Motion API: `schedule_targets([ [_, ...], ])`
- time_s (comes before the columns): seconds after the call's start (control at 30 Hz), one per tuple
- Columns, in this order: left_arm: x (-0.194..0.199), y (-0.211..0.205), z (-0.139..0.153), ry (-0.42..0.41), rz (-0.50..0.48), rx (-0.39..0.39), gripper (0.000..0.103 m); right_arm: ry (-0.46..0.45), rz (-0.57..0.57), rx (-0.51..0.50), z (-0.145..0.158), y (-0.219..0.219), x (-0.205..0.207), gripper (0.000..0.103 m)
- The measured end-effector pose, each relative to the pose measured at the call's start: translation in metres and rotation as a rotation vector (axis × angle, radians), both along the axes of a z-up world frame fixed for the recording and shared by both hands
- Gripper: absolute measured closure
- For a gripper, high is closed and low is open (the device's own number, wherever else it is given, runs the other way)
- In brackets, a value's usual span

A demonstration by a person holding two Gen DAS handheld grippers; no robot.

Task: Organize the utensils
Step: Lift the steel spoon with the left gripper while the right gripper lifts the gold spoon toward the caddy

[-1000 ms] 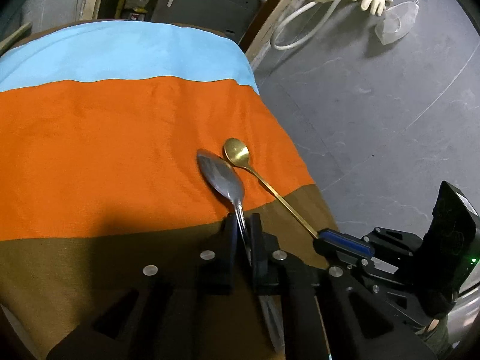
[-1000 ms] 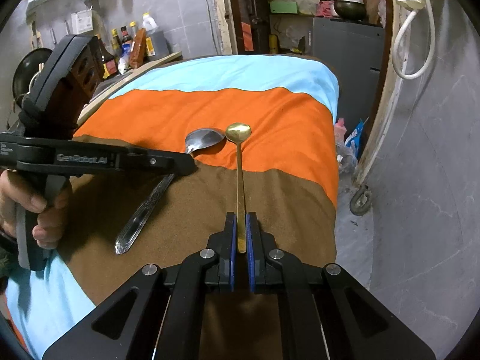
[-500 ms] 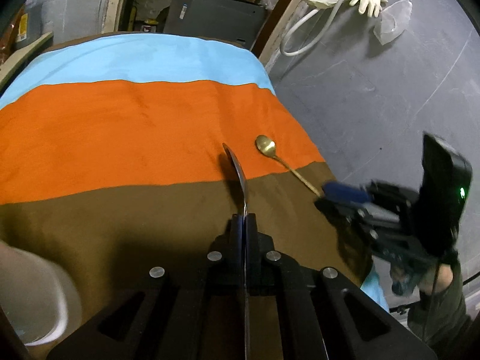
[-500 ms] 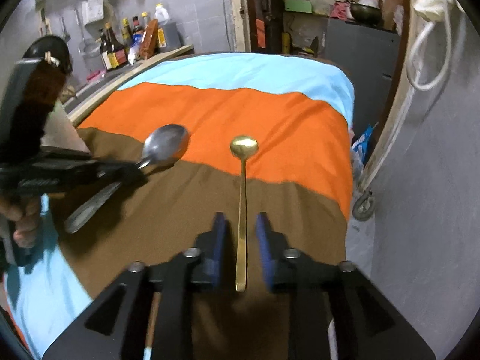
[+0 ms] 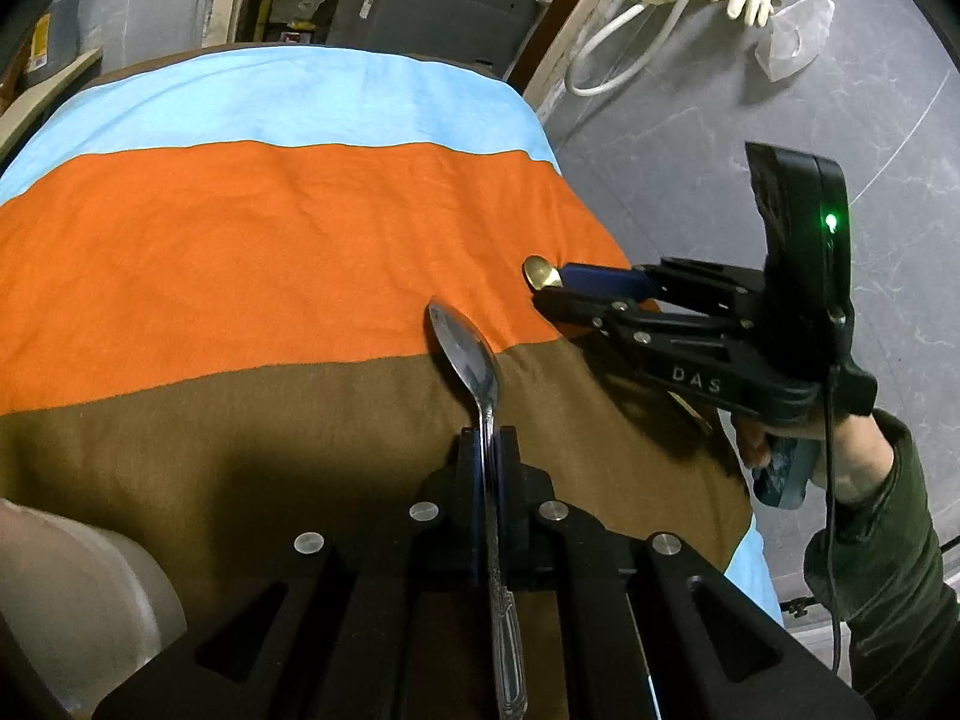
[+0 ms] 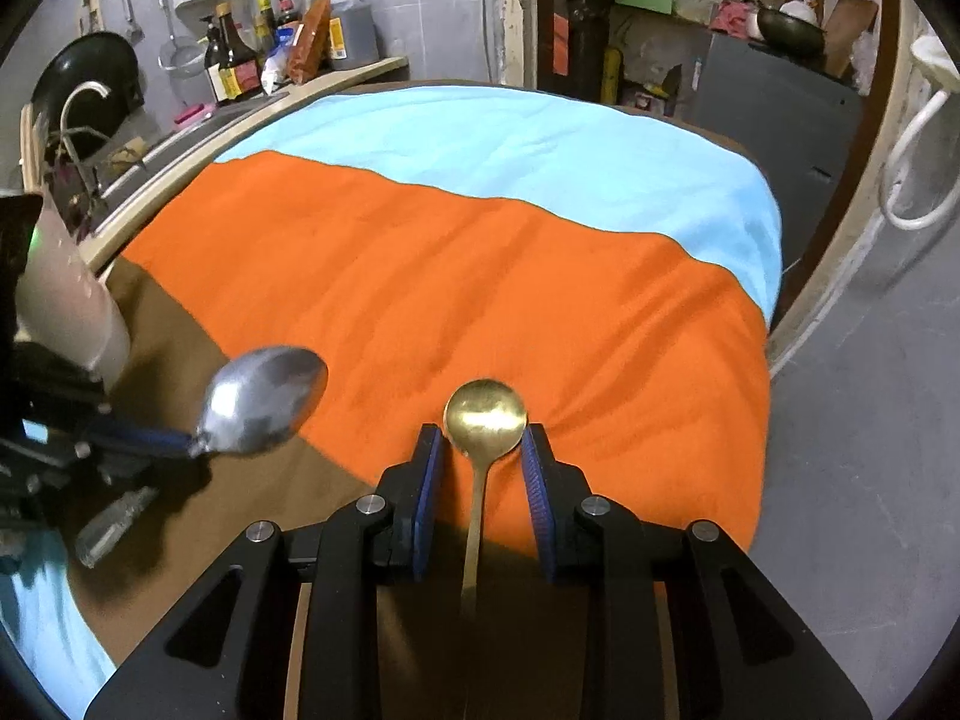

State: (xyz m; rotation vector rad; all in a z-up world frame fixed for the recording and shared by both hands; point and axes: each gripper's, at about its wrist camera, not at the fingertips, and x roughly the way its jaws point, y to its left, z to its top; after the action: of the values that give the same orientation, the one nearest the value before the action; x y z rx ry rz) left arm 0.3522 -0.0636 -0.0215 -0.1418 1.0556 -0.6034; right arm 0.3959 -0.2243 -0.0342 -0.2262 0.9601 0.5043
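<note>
Two spoons are in play on the striped orange, brown and pale-blue cloth [image 6: 480, 276]. The large silver steel spoon with the patterned handle [image 5: 474, 360] is pinched at its neck by the left gripper [image 5: 487, 450], whose fingers are pressed together on it; its bowl points to 12 o'clock and appears lifted off the cloth. The slim gold metal spoon [image 6: 485, 414] lies on the cloth between the spread fingers of the right gripper [image 6: 483, 450], its bowl at 12 o'clock on the orange stripe and its handle running back to 6 o'clock — nothing is gripping it.

Both look stiff, light and smooth, so likely to slip or swivel in a pinch. The gold one's thin shaft, just behind the bowl, seems the best hold — the bowl itself is rounded and would squirt out.
</note>
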Motion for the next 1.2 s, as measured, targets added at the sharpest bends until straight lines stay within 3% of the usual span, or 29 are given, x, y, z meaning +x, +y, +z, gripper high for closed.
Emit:
schedule_targets([
  [0.17,0.008,-0.004,-0.002,0.017,-0.015,0.019,0.1,0.005,0.025,-0.018,0.0,0.007,0.006,0.074],
  [0.33,0.014,-0.006,-0.002,0.038,-0.019,0.019,0.1,0.008,0.045,-0.038,-0.001,0.018,0.012,0.062],
  [0.43,0.015,-0.005,-0.003,0.034,-0.024,0.01,0.1,0.014,0.038,-0.043,-0.001,0.017,0.013,0.065],
  [0.53,0.016,-0.004,-0.005,0.031,-0.021,-0.008,0.101,0.002,0.017,-0.031,-0.001,0.013,0.01,0.076],
  [0.7,0.007,-0.003,-0.004,-0.016,-0.001,-0.05,0.103,-0.027,-0.018,-0.009,0.001,0.009,0.002,0.078],
  [0.77,-0.002,-0.002,0.001,-0.06,-0.005,-0.075,0.103,-0.05,-0.038,0.044,0.005,0.002,-0.008,0.078],
  [1.0,-0.037,0.003,0.03,-0.273,0.018,-0.17,0.103,-0.278,-0.088,0.236,0.047,-0.022,-0.065,0.078],
  [1.2,-0.075,0.013,0.064,-0.547,0.066,-0.218,0.103,-0.479,-0.068,0.319,0.081,-0.018,-0.109,0.078],
])
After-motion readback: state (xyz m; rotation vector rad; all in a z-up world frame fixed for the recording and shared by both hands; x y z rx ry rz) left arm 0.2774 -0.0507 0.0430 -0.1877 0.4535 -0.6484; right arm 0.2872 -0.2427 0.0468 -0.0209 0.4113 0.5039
